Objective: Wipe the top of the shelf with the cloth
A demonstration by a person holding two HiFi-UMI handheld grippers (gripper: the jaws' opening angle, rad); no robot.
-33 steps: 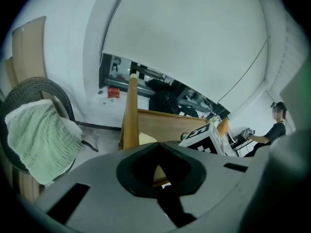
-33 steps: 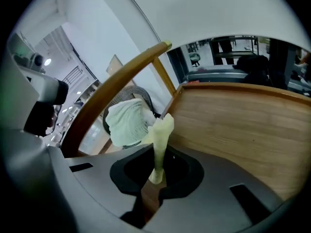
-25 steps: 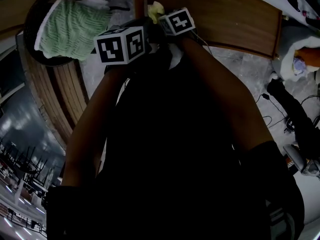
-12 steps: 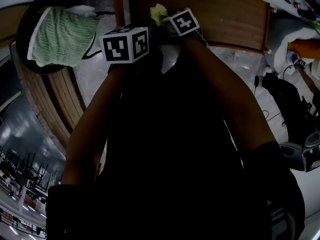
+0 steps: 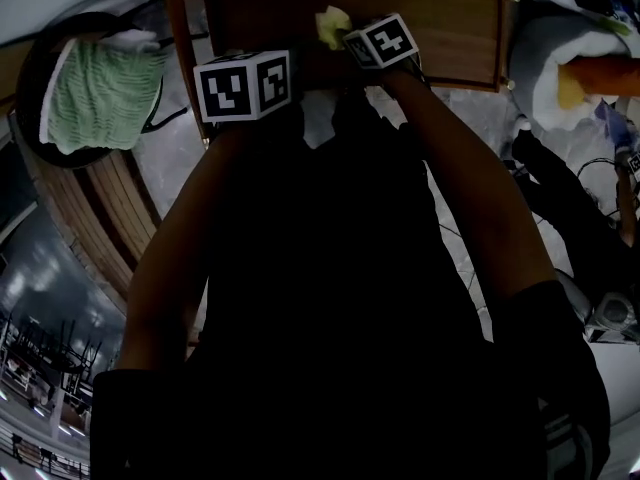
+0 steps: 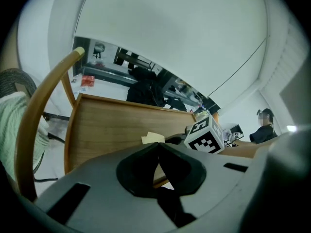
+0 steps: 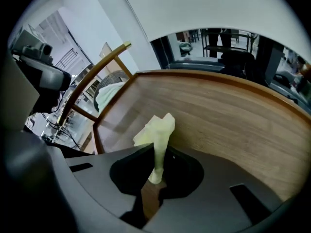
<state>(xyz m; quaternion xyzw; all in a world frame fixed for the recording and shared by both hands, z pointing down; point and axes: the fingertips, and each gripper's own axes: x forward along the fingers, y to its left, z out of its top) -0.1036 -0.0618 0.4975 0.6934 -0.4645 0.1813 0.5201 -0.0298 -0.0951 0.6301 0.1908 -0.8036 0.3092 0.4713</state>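
1. Right tool (image 7: 156, 154) sits over the shelf top (image 7: 233, 115); bare wood runs open to its raised rim.
2. Basket (image 5: 28, 73) with a green towel (image 5: 95, 93) stands left, past a curved wooden bar (image 6: 34, 106).
3. Yellow cloth (image 7: 158, 127) is pinched in that tool; left tool (image 6: 158, 152) is closed, empty.

No words or numbers can be read; the two marker cubes (image 5: 243, 85) (image 5: 382, 41), upper centre, carry only black-and-white square patterns.

Left tool (image 6: 158, 154), right tool (image 7: 157, 165): both closed.
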